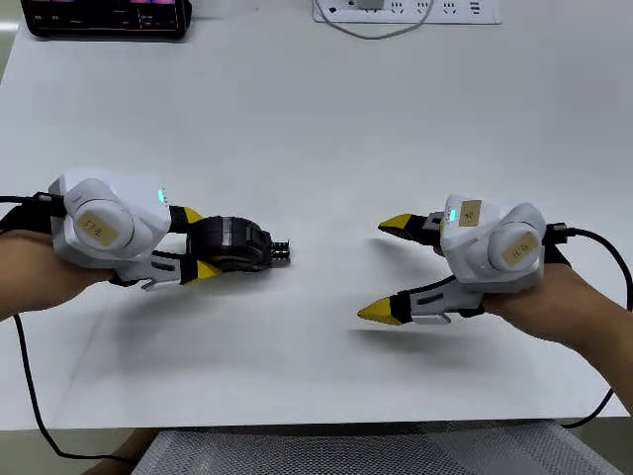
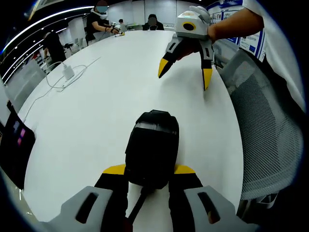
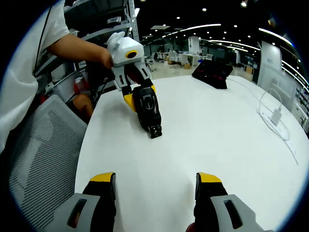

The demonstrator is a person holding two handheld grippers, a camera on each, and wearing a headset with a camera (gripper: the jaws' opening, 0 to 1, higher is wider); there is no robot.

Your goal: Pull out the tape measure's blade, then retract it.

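A black tape measure lies on the white table, its blade tip facing right and the blade drawn in. My left gripper is shut on the tape measure, its yellow-tipped fingers pressing both sides of the case. My right gripper stands open to the right, about a hand's width from the blade tip, with nothing between its fingers. From the right gripper view, the tape measure is ahead under the left gripper, beyond my right gripper.
A dark device sits at the table's far left edge. A white power strip with a cable lies at the far edge. A grey mesh chair is below the near edge. Black cables trail from both grippers.
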